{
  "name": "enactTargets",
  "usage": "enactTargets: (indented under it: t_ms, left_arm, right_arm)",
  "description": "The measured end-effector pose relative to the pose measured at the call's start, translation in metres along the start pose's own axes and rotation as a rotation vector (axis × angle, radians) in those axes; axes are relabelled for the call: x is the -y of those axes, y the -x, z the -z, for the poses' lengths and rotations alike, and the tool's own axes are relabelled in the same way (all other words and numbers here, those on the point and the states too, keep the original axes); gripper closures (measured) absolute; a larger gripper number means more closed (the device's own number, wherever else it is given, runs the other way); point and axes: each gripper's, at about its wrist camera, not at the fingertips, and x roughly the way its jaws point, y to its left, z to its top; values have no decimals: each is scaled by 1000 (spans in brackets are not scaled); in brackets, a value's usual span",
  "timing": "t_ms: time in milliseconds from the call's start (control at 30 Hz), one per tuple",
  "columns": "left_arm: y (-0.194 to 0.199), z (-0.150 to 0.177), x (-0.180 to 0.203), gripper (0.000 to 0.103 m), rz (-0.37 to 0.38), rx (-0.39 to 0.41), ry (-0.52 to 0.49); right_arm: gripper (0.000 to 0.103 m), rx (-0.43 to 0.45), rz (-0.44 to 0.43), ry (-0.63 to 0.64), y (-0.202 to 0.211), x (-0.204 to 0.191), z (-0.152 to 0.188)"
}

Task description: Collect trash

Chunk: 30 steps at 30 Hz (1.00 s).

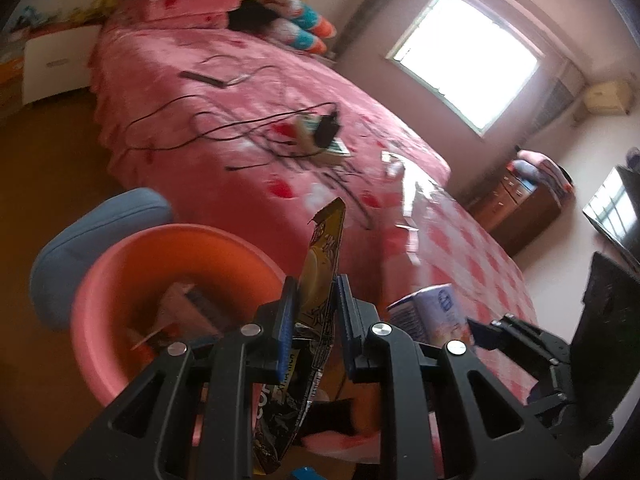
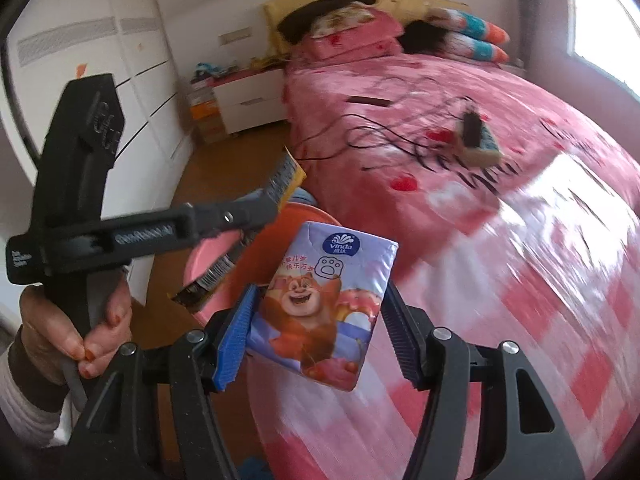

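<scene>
Left wrist view shows one big bed (image 1: 248, 92) with a pink cover. Beside the bed stands one pink tub (image 1: 120, 280). Some bits of paper and wrappers lie inside the tub, but they are too blurry to name or count. Behind the tub is one blue cushion (image 1: 84, 236).

On the bed lie thin black cords (image 1: 192, 120) and one black plug block (image 1: 326, 130) on a small box.

Two pieces of trash show. One is a long yellow and black snack wrapper (image 1: 322, 268). It is flat and crinkled, with a torn top. The left gripper (image 1: 316, 320) is squeezed tight on it, right next to the tub.

The other is a tissue pack (image 2: 320, 300). It is purple with a brown cartoon bear and a white paw. The right gripper (image 2: 320, 332) pinches it from both sides, up in the air over the edge of the bed.

One hand (image 2: 76, 328) grips the left gripper's handle.
</scene>
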Motion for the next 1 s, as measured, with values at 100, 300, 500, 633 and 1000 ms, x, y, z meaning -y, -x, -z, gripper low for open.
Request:
enactTargets:
  t_ms: [100, 300, 500, 633, 1000]
  left_arm:
    - [-4, 0, -22, 81, -20, -9, 45]
    - [-5, 3, -59, 43, -113, 40, 128]
    - [8, 1, -59, 26, -177, 126, 99]
    - [16, -1, -47, 17, -204, 169, 62]
    - [16, 2, 15, 5, -237, 179, -157]
  right_arm:
    - [39, -14, -22, 40, -22, -11, -10]
    - [16, 15, -45, -10, -40, -12, -13]
    - [13, 81, 6, -101, -12, 7, -11]
    - [12, 122, 88, -123, 9, 20, -6]
    - [12, 155, 235, -229, 45, 69, 30]
